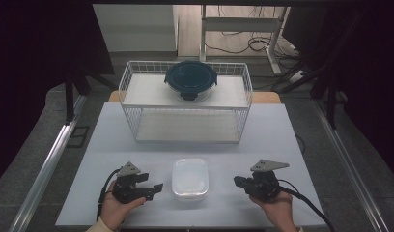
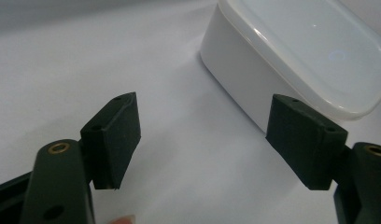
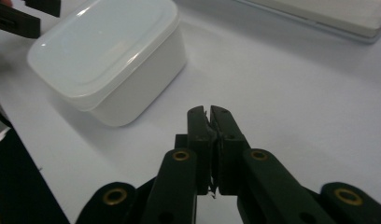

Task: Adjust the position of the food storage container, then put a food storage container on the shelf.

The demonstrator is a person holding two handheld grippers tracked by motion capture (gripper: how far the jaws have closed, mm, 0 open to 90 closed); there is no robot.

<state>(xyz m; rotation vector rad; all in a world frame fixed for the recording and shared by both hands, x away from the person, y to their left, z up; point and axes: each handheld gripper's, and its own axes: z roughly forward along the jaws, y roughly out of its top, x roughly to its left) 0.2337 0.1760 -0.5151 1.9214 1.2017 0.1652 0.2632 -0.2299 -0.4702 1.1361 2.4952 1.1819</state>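
Observation:
A white rectangular container (image 1: pixel 189 178) with its lid on sits at the front middle of the white table (image 1: pixel 267 140). My left gripper (image 1: pixel 152 181) lies just left of it, open, with nothing between the jaws. In the left gripper view (image 2: pixel 205 112) the container (image 2: pixel 310 51) stands close beyond the right-hand jaw. My right gripper (image 1: pixel 237 181) rests a short way right of the container, pointing at it. Its jaws (image 3: pixel 211 112) are shut pad to pad on nothing, and the container (image 3: pixel 104 51) lies ahead to their left.
A white wire rack (image 1: pixel 132 79) stands at the back of the table. A dark blue round lidded container (image 1: pixel 190 79) sits on its top shelf. Bare table lies between the rack and the white container. The rack's base (image 3: pixel 338 14) shows far off in the right gripper view.

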